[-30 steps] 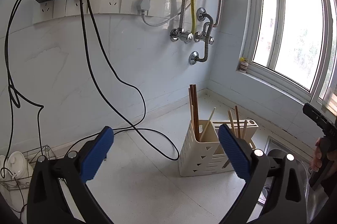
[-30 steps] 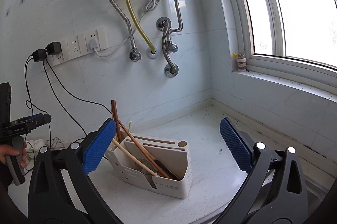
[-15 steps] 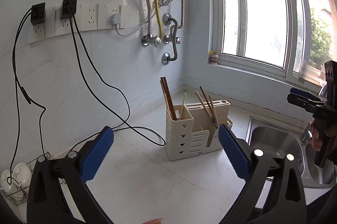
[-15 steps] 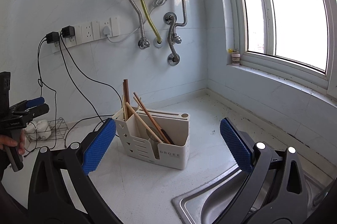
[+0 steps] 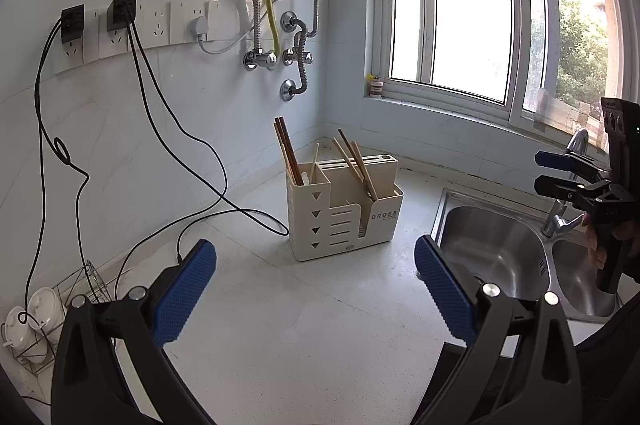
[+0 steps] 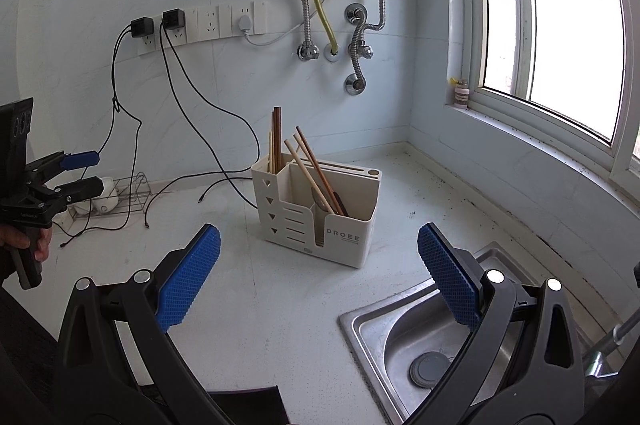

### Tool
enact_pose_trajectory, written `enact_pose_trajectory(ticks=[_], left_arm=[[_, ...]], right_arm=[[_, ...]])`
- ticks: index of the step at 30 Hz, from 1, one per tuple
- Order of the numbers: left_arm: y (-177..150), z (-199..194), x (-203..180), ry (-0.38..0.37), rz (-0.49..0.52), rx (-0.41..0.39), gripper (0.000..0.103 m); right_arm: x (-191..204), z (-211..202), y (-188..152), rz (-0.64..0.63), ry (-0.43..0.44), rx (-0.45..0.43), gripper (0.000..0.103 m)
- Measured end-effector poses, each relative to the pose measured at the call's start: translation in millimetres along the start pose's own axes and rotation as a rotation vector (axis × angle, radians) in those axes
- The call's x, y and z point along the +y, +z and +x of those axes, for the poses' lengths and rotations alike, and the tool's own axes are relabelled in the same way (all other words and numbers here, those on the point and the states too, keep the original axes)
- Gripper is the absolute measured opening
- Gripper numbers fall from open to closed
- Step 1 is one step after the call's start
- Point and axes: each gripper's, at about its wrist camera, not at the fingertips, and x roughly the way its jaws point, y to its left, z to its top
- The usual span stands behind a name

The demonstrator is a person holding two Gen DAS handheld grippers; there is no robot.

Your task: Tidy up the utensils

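Cream plastic utensil caddy w/ slotted sides stands mid-frame on the white speckled surface, wooden chopsticks leaning crossed in its front bin, tall brown pair upright at back left. Left hand-held gripper & right hand-held gripper: both jaws wide apart, nothing held. Prob best: approach from above, pinch one leaning stick near its top, lift straight; steady caddy w/ other.

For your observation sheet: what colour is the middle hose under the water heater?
Yellow: the middle hose hangs between two silvery ones, clearest in the right wrist view.
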Motion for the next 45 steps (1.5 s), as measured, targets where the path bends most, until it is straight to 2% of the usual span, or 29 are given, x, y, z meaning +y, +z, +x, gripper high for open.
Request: enact_pose_trajectory(ticks=[3, 8, 15, 18, 31, 45], left_arm=[[-0.6, -7.9, -4.4, -0.008, 0.01, 0.002, 0.098], [-3.3, -20.6, -10.3, 0.046, -0.002, 0.005, 0.098], [-3.1, -33.8, -12.9, 0.032, -0.022, -0.008, 0.098], [0.0, -39.2, -14.1, 0.005, -0.041, -0.014, 0.098], [0.9, -41.6, -26.4, 0.034, -0.022, -0.001, 0.098], [1.3, -39.8, -33.4, 0.014, -0.011, 0.019, 0.098]], right_arm=[[6.0, -11.1, -2.0, -0.005, 0.005, 0.016, 0.095], [9.0, -29.4, -1.5, 0.012, 0.002, 0.029, 0.095], [11.4, -47.7, -0.1, -0.013, -0.023, 0.047, 0.095], [10.9, -50.2, 0.3, -0.019, -0.025, 0.053, 0.095], [6.1, -51.0, 1.3, -0.009, -0.024, 0.053, 0.095], [0.9, -48.9, 0.9, -0.003, -0.028, 0.048, 0.095]])
